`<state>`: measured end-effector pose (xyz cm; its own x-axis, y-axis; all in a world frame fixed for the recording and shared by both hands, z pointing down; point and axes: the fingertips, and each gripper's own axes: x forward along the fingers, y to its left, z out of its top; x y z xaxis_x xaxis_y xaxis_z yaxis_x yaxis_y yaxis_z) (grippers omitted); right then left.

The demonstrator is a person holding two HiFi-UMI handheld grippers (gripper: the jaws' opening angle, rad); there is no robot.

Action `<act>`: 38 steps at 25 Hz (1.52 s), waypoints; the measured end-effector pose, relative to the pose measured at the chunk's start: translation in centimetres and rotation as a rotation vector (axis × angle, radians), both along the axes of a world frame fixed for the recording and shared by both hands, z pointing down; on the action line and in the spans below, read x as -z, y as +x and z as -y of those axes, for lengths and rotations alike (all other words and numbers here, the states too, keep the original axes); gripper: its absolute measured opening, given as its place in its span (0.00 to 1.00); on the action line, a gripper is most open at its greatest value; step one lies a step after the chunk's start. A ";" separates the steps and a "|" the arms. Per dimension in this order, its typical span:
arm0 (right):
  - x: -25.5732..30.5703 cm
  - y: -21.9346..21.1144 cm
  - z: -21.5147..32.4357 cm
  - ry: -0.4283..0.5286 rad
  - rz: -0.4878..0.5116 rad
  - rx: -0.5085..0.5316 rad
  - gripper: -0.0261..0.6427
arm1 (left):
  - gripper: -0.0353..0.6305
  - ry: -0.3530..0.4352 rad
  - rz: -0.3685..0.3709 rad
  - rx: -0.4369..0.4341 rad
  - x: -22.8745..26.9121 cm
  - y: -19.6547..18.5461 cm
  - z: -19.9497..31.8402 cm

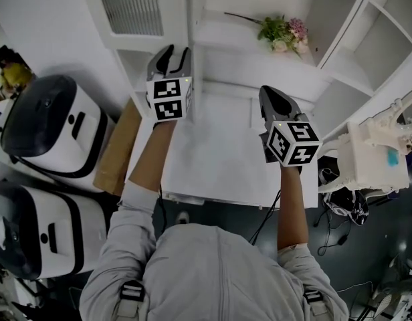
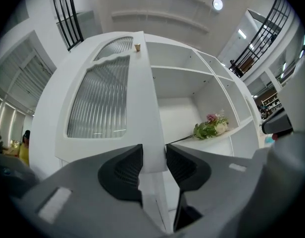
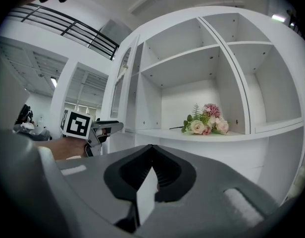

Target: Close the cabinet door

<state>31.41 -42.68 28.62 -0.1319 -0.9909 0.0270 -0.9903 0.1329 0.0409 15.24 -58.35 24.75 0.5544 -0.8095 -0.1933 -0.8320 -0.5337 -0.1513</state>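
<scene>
The white cabinet door (image 2: 98, 103) with a ribbed glass panel stands swung out from the open shelf unit (image 2: 192, 83). My left gripper (image 2: 154, 157) has the door's free edge between its jaws, and both pads touch it. In the head view the left gripper (image 1: 176, 51) sits at the door (image 1: 136, 9) edge, upper middle. My right gripper (image 1: 271, 95) hovers in front of the lower shelf, jaws together and holding nothing. The right gripper view shows its own jaws (image 3: 152, 150) shut, the left gripper (image 3: 115, 126) at the left, and the door (image 3: 124, 73) edge-on.
A bunch of artificial flowers (image 1: 283, 33) lies on the open shelf. The cabinet's white base (image 1: 219, 159) is below both grippers. Two white appliances (image 1: 49, 126) and a cardboard box (image 1: 119, 146) stand left. A white machine (image 1: 373, 156) and cables (image 1: 340, 206) are right.
</scene>
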 end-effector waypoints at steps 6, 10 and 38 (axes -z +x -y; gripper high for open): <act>-0.4 0.0 0.9 -0.009 0.003 -0.014 0.04 | 0.29 -0.024 0.017 -0.042 0.1 0.9 1.5; -0.5 0.2 1.5 -0.011 0.007 -0.024 0.04 | 0.27 -0.044 0.025 -0.055 0.3 1.4 2.7; 1.2 -1.1 -0.7 0.023 -0.041 -0.042 0.04 | 0.11 -0.051 0.057 -0.198 -0.5 -1.3 -0.6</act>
<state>30.35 -41.98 27.45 -0.0899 -0.9959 0.0089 -0.9924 0.0903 0.0840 13.97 -57.75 25.30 0.7126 -0.6914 -0.1191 -0.7009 -0.6942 -0.1637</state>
